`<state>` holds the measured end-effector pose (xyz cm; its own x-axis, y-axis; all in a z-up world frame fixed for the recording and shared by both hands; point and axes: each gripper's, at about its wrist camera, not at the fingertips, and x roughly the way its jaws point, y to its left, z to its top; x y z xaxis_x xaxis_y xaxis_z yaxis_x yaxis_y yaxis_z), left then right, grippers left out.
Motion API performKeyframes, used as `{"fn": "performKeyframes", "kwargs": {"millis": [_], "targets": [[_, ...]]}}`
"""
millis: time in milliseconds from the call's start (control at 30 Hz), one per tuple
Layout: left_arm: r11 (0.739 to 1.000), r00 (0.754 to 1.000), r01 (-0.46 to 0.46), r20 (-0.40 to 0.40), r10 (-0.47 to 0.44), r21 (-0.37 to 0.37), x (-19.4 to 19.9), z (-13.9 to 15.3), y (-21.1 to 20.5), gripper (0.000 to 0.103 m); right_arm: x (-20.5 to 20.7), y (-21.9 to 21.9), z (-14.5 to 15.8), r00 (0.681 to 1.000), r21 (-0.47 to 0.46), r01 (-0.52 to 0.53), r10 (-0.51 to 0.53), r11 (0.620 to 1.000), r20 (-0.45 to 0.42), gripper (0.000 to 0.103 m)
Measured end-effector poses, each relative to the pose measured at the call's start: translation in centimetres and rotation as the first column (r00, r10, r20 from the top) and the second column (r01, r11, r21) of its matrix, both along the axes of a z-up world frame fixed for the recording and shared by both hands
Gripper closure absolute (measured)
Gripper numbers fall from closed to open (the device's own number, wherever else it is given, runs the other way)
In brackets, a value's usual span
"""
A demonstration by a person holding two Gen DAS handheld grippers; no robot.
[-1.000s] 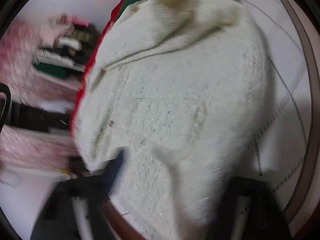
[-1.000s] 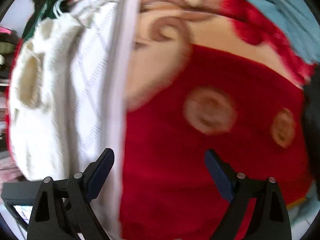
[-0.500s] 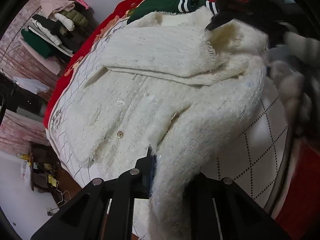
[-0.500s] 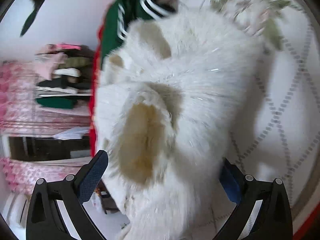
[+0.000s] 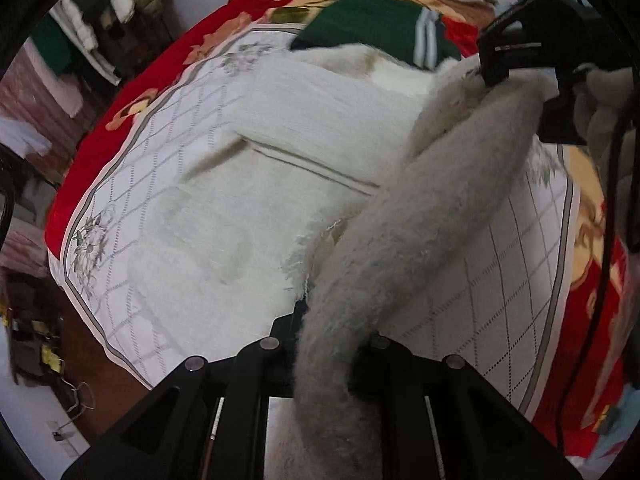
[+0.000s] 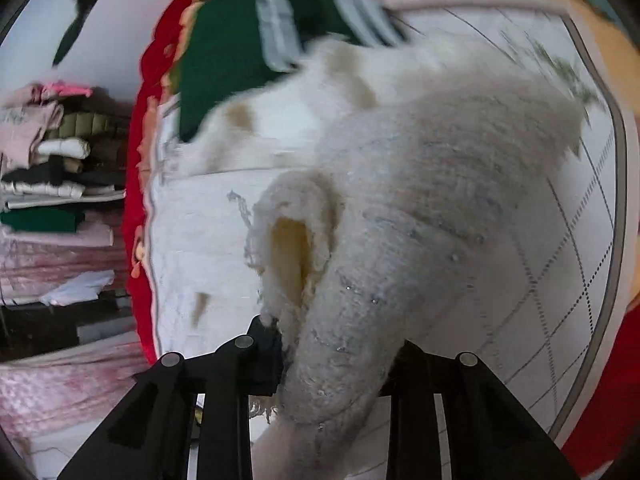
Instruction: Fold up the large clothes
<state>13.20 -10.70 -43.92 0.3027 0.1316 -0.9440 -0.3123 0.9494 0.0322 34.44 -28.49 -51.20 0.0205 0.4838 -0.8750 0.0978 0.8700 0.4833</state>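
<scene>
A bed (image 5: 516, 264) fills both views, spread with a white quilted cover in a diamond grid over a red flowered blanket (image 5: 256, 4); a shelf of stacked clothes (image 6: 48, 160) stands at nine o'clock in the right view, and a green striped garment (image 5: 372, 24) lies at twelve o'clock on the bed. The task's thing, a white fuzzy cardigan (image 5: 256, 176), lies spread mid-bed. One side of it is raised as a thick roll running from six o'clock towards one o'clock. The left gripper (image 5: 326, 334) is pressed tight on the lower end of that roll. The right gripper (image 6: 336, 354) is closing round the upper end, the knit bunched between its jaws beside a sleeve opening with yellowish lining. The sensible way on, I judge, is to carry both ends across level and taut, then lay them flat, since slack would let the edge sag. The knit is shaggy, frayed at the hems, flecked with glitter; it should compress easily and slip little.
</scene>
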Motion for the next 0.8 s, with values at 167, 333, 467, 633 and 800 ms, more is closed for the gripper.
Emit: {"fn": "performKeyframes", "kwargs": {"millis": [167, 333, 467, 633, 800], "targets": [[0.988, 0.992, -0.122, -0.027, 0.12, -0.094, 0.3, -0.1, 9.6, 0.088, 2.0, 11.6, 3.4, 0.991, -0.077, -0.126, 0.129, 0.989, 0.029, 0.074], [0.96, 0.966, -0.255, -0.076, 0.248, -0.111, 0.6, -5.4, 19.4, 0.081, 4.4, 26.4, 0.0, 0.966, -0.183, -0.26, 0.257, 0.948, -0.042, 0.065], [0.93, 0.935, -0.346, -0.13, 0.33, -0.127, 0.0, -9.4, 25.1, 0.061, 5.5, 34.3, -5.5, 0.934, -0.193, -0.357, 0.343, 0.914, -0.105, 0.032], [0.884, 0.895, -0.442, -0.135, 0.425, -0.154, -2.9, -10.1, 28.4, 0.025, 5.4, 33.1, -2.9, 0.935, 0.097, -0.353, 0.354, 0.931, 0.01, 0.019], [0.892, 0.893, -0.436, -0.18, 0.412, -0.119, -2.6, -11.7, 27.3, 0.015, 5.3, 22.7, -0.1, 0.982, 0.073, -0.176, 0.169, 0.982, 0.087, 0.019]]}}
